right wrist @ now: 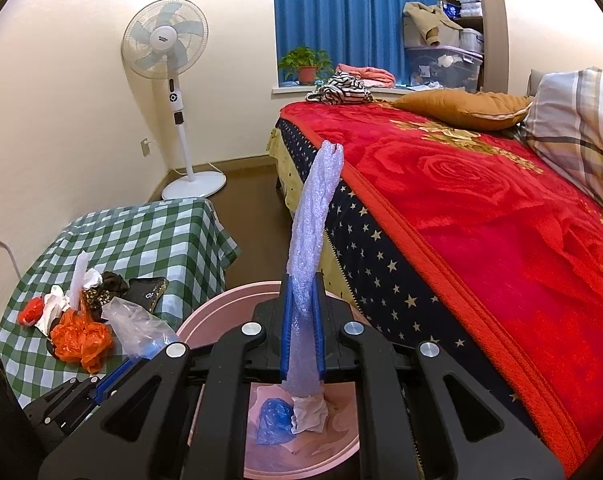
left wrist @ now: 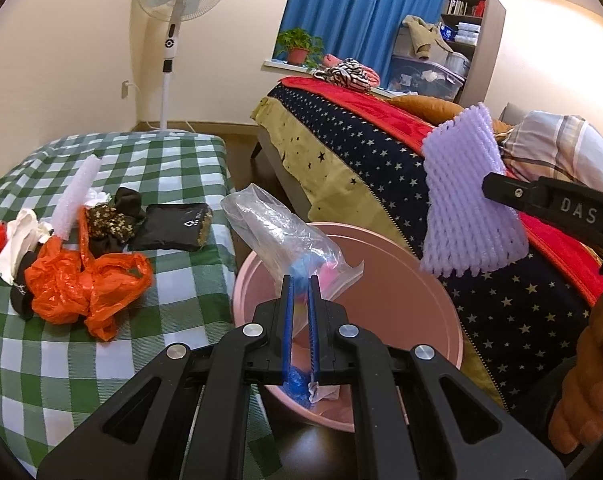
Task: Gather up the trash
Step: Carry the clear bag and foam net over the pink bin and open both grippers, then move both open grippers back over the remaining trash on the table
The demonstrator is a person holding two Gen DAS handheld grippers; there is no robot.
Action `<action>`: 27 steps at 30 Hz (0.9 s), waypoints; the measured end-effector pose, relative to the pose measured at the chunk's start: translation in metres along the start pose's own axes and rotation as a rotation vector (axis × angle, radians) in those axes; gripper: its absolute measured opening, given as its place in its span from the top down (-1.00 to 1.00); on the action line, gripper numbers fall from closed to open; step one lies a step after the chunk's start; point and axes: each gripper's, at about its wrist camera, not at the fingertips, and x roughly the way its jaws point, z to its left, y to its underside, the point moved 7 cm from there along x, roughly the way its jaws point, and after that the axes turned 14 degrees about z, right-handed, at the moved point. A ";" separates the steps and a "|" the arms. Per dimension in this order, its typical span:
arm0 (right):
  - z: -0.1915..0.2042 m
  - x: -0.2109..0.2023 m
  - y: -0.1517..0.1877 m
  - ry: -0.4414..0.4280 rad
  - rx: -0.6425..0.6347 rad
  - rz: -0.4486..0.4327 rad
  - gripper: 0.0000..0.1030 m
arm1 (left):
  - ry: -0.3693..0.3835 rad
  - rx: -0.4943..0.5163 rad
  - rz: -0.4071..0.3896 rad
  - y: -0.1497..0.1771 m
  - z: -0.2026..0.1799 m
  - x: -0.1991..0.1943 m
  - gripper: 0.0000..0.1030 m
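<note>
My left gripper (left wrist: 300,280) is shut on a crumpled clear plastic bag (left wrist: 277,228) and holds it above a pink basin (left wrist: 405,304) on the floor. My right gripper (right wrist: 303,280) is shut on a strip of purple foam net (right wrist: 313,216), which stands up from its blue pads over the same basin (right wrist: 229,300). In the left wrist view the foam net (left wrist: 465,200) hangs at the right from the right gripper's black finger (left wrist: 541,200). A blue plastic scrap (right wrist: 275,420) and a crumpled white tissue (right wrist: 309,412) lie in the basin.
A table with a green checked cloth (left wrist: 141,160) stands at the left and bears an orange plastic bag (left wrist: 81,280), a white foam tube (left wrist: 79,196), a black pouch (left wrist: 173,226) and dark and white scraps. A bed with a red blanket (right wrist: 481,220) borders the basin on the right. A standing fan (right wrist: 167,52) is in the far corner.
</note>
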 end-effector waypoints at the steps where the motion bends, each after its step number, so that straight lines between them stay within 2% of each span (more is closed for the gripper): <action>1: -0.002 0.001 0.000 0.008 0.010 0.004 0.66 | -0.002 0.002 0.000 0.000 0.000 0.000 0.83; 2: -0.005 0.001 0.000 0.009 0.023 0.007 0.35 | -0.001 0.002 0.004 0.000 0.000 0.000 0.70; 4: -0.008 -0.001 0.000 0.008 0.042 -0.004 0.05 | -0.005 -0.004 0.007 0.001 0.003 0.000 0.46; 19: 0.007 -0.014 0.002 -0.040 0.023 -0.045 0.04 | -0.047 -0.043 -0.027 0.010 0.036 -0.030 0.45; 27: 0.035 -0.019 0.002 -0.107 0.000 -0.057 0.04 | -0.076 -0.078 -0.041 0.017 0.063 -0.046 0.47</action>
